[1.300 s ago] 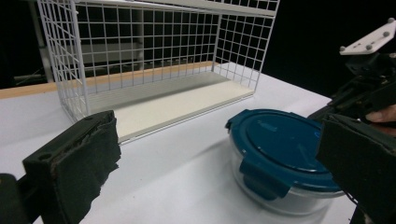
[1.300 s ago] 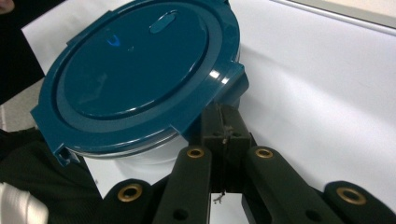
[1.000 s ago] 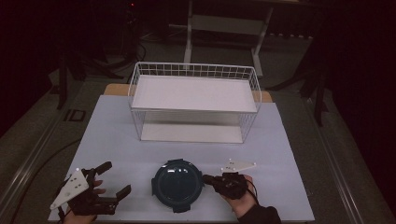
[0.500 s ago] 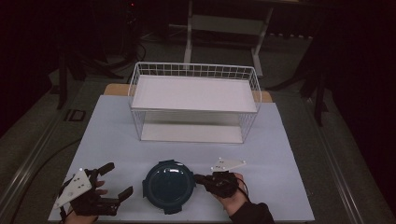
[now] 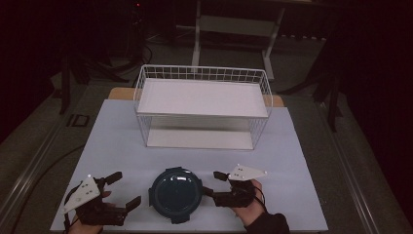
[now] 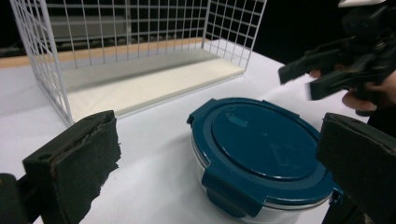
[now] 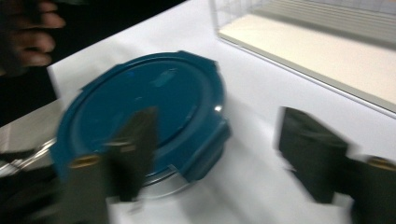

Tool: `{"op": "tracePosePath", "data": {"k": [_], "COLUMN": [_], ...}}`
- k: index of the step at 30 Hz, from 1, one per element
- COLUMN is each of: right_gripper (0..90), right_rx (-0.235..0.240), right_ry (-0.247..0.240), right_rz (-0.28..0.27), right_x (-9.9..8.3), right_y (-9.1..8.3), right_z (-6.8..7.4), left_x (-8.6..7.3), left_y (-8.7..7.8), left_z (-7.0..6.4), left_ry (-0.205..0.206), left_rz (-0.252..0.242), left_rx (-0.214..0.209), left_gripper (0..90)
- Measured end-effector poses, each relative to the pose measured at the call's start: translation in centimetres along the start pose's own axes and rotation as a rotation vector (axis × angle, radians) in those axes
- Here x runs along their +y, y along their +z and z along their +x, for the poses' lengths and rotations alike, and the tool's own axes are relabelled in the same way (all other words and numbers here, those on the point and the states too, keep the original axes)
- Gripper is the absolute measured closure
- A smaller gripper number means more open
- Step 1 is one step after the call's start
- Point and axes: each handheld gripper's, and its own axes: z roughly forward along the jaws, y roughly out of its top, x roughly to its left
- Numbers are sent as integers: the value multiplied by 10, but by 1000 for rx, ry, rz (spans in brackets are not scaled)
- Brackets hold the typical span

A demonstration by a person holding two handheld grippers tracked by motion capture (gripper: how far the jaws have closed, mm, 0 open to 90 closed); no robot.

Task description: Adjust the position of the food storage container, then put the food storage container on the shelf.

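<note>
Between both open grippers sits the blue-lidded container (image 5: pixel 175 194).

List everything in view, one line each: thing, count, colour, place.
container: 1, round, clear body with dark blue clip-on lid, near edge of the table, between the two tongs
wire rack: 1, white, two white shelves, far half of the table
table: 1, white top, centre of the high view
metal frame: 1, pale grey, on the floor beyond the table
cable: 1, dark, on the floor left of the table
left tongs: 1, black with grey plate, open, left of the container, not touching it
right tongs: 1, black with grey plate, open, right of the container
</note>
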Motion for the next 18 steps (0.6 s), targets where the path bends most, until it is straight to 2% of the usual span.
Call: {"op": "tracePosePath", "data": {"k": [1,2,3,4,6,7,8,10,13,15,16,17,18], "right_gripper": [208,195,151,151,155,155,154,154,140,136,133,125,125], "right_rx": [4,13,27,27,30,30,9,0,-10,-26,-44,-55,-55], "right_ry": [-4,14,7,7,-34,-34,-86,-103,-121,-135,-148,-156,-156], "right_rz": [-16,-34,-40,-40,-84,-84,-115,-134,-162,-170,-180,-204,-204], "right_x": [0,1,2,2,4,4,6,7,8,8,8,8,8], "right_y": [-2,-5,-7,-7,-13,-13,-21,-26,-32,-33,-35,-37,-37], "right_z": [1,0,0,0,2,2,8,12,16,17,18,19,19], "left_x": [0,0,0,1,3,3,5,7,10,11,11,12,12], "left_y": [2,2,3,4,5,5,6,7,8,9,10,13,13], "left_z": [0,0,0,-1,-3,-3,-4,-6,-8,-8,-7,-4,-4], "left_ry": [-11,-16,-13,-6,-5,-5,-14,-20,-29,-55,-79,-130,-130], "left_rz": [21,29,39,63,68,68,71,81,109,137,152,195,195], "left_rx": [-5,-10,-15,-24,-34,-34,-44,-51,-35,-30,-46,-75,-75], "left_gripper": [0,0,0,0,0,0,0,0,0,0,0,0,0]}}
